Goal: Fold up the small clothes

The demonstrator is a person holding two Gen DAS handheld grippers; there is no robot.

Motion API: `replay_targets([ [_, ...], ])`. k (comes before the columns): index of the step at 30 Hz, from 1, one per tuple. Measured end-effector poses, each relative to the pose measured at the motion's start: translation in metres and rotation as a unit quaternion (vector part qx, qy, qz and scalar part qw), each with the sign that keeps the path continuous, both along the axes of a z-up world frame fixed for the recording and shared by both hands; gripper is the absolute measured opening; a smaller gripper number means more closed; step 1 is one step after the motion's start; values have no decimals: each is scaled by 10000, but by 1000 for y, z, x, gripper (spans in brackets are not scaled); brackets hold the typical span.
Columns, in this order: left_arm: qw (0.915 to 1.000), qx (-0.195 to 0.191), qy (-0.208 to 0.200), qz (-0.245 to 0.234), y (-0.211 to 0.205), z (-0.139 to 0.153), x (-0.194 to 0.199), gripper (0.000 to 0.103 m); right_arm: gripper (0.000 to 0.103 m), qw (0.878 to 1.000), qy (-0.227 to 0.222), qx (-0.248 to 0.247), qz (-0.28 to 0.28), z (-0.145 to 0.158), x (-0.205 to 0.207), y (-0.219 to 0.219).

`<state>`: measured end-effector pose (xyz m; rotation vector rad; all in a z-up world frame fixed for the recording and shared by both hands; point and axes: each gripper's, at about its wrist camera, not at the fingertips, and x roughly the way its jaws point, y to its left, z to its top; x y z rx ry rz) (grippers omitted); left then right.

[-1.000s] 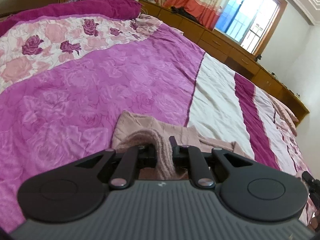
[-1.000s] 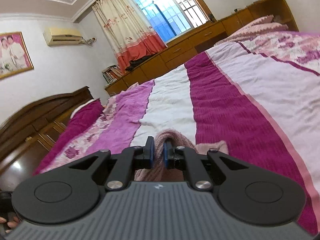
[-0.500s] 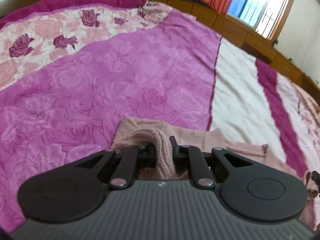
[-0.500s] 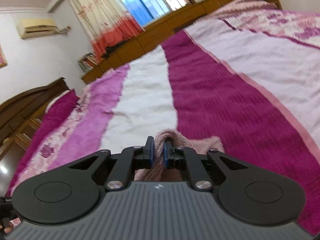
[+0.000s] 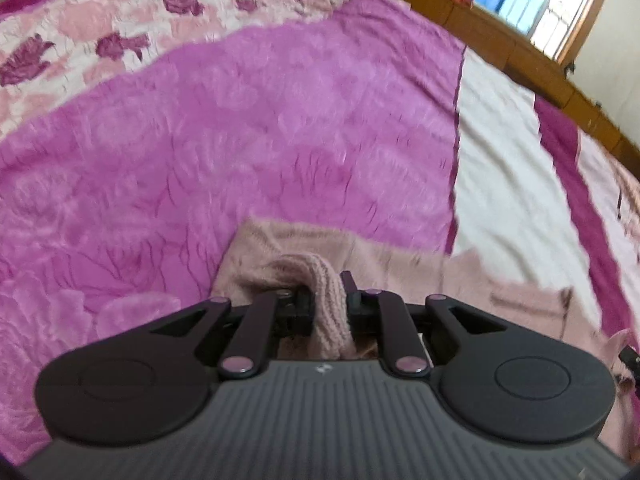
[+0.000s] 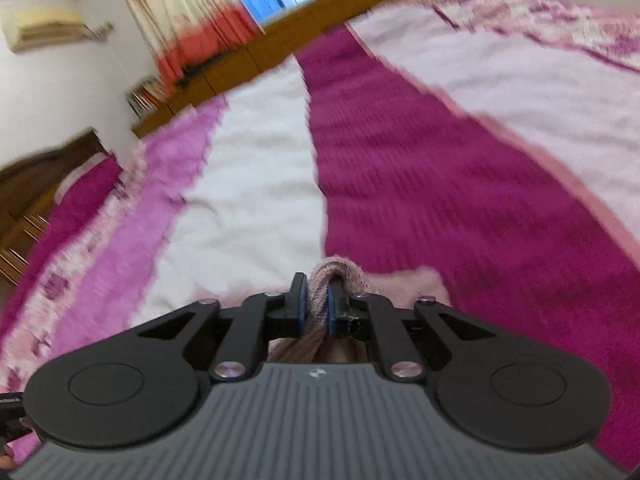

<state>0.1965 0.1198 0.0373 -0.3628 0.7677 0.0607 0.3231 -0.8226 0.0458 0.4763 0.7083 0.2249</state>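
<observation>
A pale pink knitted garment [image 5: 404,264] lies on the bed, spread to the right in the left wrist view. My left gripper [image 5: 327,300] is shut on a ribbed knit edge of it [image 5: 326,292], which bunches up between the fingers. My right gripper [image 6: 318,304] is shut on another ribbed edge of the same garment [image 6: 340,270], pinched between its blue pads [image 6: 303,310]. More of the pink knit [image 6: 416,286] lies flat just past the right gripper. The part under both grippers is hidden.
The bed carries a quilt with a bright pink rose panel [image 5: 240,140], a white stripe [image 6: 248,184] and a dark magenta stripe [image 6: 420,168]. A wooden cabinet run [image 6: 360,12] and a curtained window [image 6: 192,12] lie beyond the bed. A wooden headboard [image 6: 36,176] stands at left.
Both grippers have tilted downward and moved lower toward the bed, still holding the garment. More quilt and less of the room shows in both views.
</observation>
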Motion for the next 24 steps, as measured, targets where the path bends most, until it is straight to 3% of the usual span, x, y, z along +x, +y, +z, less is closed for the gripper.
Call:
replay_targets([
  [2, 9998, 80, -91, -145, 0, 1, -4, 17, 12, 9999, 98, 97, -11, -7, 0, -2],
  [4, 9993, 111, -159, -304, 1, 7, -8, 21, 20, 9994, 110, 322, -9, -6, -1, -9],
  [7, 9985, 149, -329, -408, 3, 21, -16, 37, 35, 9982, 54, 590, -11, 1, -5, -18],
  [9, 9975, 251, -557, -356, 6, 33, -23, 48, 52, 9981, -128, 602, -67, 12, -13, -23],
  [16, 9956, 466, -678, -450, 8, 53, -29, 49, 53, 9986, -330, 358, 228, 32, -28, -29],
  [24, 9946, 728, -403, -612, 2, 35, -33, 49, 53, 9949, -305, -418, 871, 34, -38, -14],
])
